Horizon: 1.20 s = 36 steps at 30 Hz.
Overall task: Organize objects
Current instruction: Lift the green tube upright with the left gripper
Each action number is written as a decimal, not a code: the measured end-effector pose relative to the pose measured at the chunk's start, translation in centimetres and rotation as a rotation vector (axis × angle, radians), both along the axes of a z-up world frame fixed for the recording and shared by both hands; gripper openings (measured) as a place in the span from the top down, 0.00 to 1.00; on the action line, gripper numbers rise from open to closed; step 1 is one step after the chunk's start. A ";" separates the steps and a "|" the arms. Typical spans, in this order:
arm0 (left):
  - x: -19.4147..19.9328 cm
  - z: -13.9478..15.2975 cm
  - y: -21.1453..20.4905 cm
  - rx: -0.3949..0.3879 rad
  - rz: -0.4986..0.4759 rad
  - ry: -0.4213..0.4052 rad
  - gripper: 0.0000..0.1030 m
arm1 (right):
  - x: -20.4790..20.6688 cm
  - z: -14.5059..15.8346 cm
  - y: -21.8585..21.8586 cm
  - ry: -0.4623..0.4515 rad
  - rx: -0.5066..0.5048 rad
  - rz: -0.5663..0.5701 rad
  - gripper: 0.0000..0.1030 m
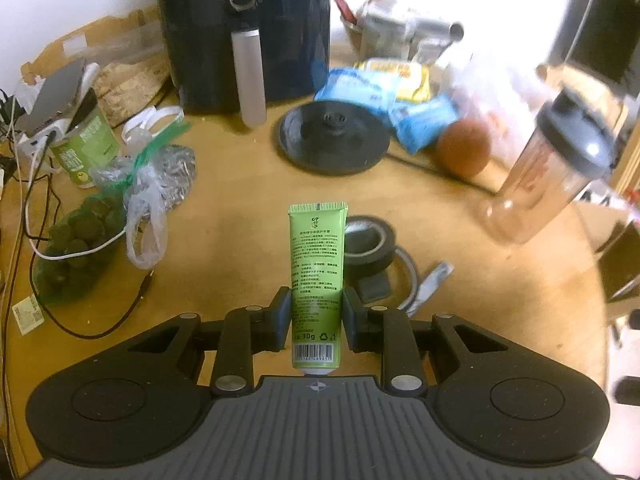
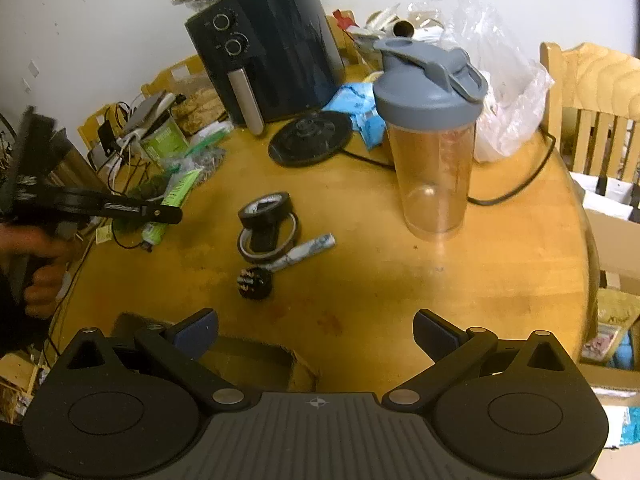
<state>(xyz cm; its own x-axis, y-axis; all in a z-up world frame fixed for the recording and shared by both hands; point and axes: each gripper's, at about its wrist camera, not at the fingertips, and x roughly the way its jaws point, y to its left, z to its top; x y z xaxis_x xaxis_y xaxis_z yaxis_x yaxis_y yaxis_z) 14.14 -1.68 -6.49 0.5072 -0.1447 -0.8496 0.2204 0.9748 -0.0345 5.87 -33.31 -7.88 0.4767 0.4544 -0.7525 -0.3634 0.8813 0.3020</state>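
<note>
Closest in, the left gripper [image 1: 316,320] has its two pads pressed against the lower half of a single green tube [image 1: 317,276], cap end toward the handle and crimped end pointing out over the round wooden table [image 1: 224,216]. From the right wrist view the tube is lifted clear of the tabletop at the left side, so I judge it is being carried somewhere tidier. Just past it lie two rolls of tape [image 1: 368,248], one black roll leaning on a thinner ring, with a small rolled wrapper [image 2: 306,254] beside them and a little black brush head [image 2: 254,282] near that. The right gripper [image 2: 316,334] hovers low over bare wood, its jaws spread wide and holding nothing, probably waiting its turn. One clear shaker bottle [image 2: 434,128] with a grey lid stands upright, well apart from the tape. Farther back sit one black air fryer [image 2: 266,48], one round kettle base [image 2: 310,138], blue packets [image 1: 360,88], and a green can [image 1: 86,148] among bags and cables.
</note>
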 end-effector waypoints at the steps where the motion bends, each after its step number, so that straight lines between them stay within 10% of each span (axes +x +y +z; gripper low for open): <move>1: -0.3 0.5 0.1 -0.014 0.005 -0.007 0.74 | 0.1 0.1 0.2 -0.005 0.003 0.006 0.00; 36: -10.8 6.8 2.3 -0.226 0.046 -0.039 0.74 | 3.3 -1.4 7.5 -0.104 -0.125 0.389 0.01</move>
<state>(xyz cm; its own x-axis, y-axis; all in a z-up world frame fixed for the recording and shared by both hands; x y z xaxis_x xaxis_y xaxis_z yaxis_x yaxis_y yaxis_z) 3.35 0.62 0.36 0.5490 -0.3051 -0.7781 0.1817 0.9523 -0.2452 9.13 -25.81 -9.32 0.3638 0.5241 -0.7701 -0.6994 0.6997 0.1458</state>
